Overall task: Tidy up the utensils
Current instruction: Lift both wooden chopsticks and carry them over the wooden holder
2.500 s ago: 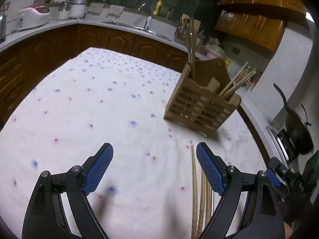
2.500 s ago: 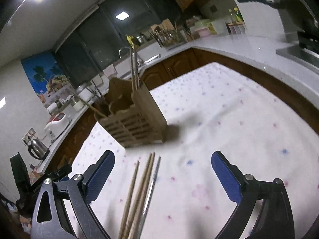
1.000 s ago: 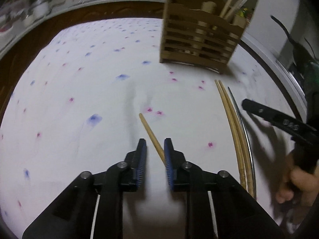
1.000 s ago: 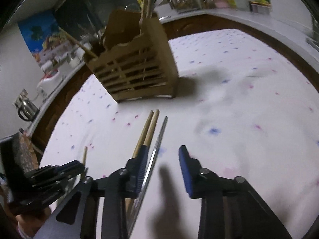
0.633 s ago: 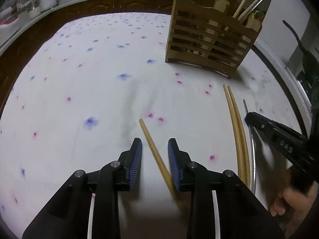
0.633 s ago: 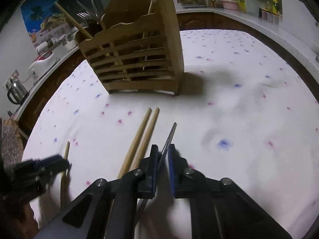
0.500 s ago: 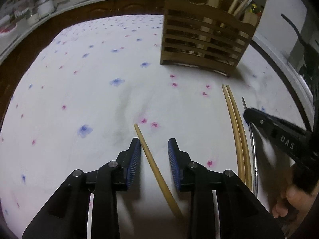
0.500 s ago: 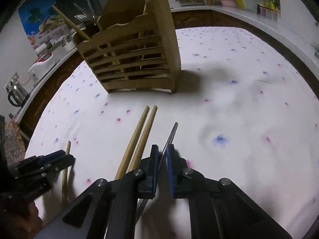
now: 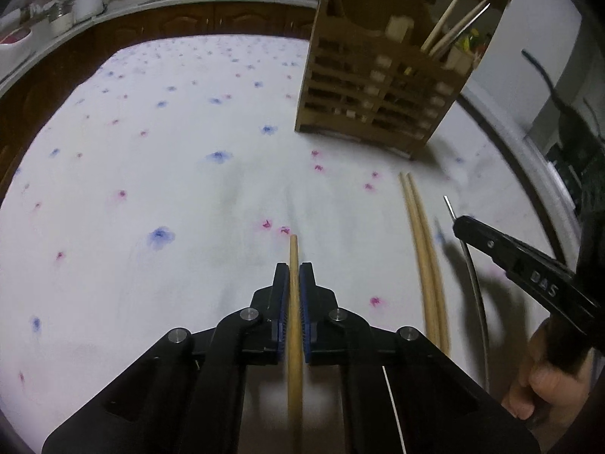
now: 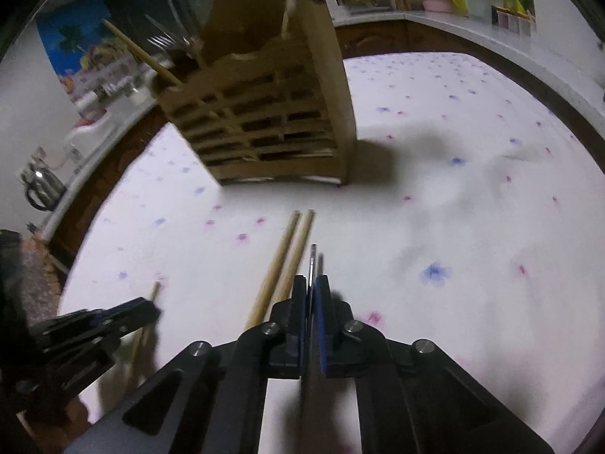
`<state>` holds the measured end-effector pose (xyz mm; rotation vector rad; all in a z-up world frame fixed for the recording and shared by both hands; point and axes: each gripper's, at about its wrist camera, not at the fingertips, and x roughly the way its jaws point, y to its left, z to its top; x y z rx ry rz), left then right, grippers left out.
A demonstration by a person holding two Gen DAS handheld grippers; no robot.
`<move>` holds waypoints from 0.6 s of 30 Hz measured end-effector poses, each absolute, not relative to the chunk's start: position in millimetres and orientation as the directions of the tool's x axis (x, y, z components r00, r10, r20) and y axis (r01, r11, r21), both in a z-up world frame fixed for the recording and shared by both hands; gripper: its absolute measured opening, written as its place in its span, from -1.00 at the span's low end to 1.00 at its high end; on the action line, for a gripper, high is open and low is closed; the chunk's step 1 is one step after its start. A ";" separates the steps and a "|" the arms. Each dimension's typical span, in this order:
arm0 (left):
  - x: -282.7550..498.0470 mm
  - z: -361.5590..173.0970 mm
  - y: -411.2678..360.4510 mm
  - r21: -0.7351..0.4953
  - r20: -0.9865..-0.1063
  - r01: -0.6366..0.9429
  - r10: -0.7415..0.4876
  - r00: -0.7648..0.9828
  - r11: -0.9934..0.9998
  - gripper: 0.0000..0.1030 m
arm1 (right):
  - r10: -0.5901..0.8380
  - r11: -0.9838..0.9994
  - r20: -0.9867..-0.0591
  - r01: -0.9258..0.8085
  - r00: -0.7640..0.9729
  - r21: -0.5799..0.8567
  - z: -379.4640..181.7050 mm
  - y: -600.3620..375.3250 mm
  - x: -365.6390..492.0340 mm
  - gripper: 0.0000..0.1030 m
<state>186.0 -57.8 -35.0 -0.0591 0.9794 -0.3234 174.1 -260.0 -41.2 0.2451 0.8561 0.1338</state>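
Note:
In the left wrist view my left gripper point(image 9: 294, 269) has its jaws closing on a single wooden chopstick point(image 9: 293, 253), and the blue pads press on both its sides. Its tip pokes out ahead over the flowered cloth. In the right wrist view my right gripper point(image 10: 311, 282) is closing on a thin metal chopstick point(image 10: 313, 261), which is pinched between the pads. A pair of wooden chopsticks point(image 10: 289, 255) point(image 9: 421, 242) lies on the cloth between the two grippers. The slatted wooden utensil holder point(image 9: 374, 90) point(image 10: 264, 125) stands beyond them with several sticks in it.
A white cloth with blue and pink flowers point(image 9: 170, 174) covers the table. A person's hand point(image 9: 537, 382) holds the right gripper at the right edge. A dark pan point(image 9: 567, 113) sits beyond the table's right rim. A kettle point(image 10: 39, 185) and jars stand on the counter behind.
The left jaws stood apart around the wooden chopstick and have now closed on it. The right jaws, open a second ago, have closed on the metal chopstick. Both hands stayed roughly in place.

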 end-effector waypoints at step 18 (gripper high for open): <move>130.7 93.0 -27.6 -0.266 -0.580 0.335 -0.427 0.693 0.904 -0.91 | 0.277 0.942 -0.456 -0.145 0.846 0.303 92.2 -275.8 94.9 -0.91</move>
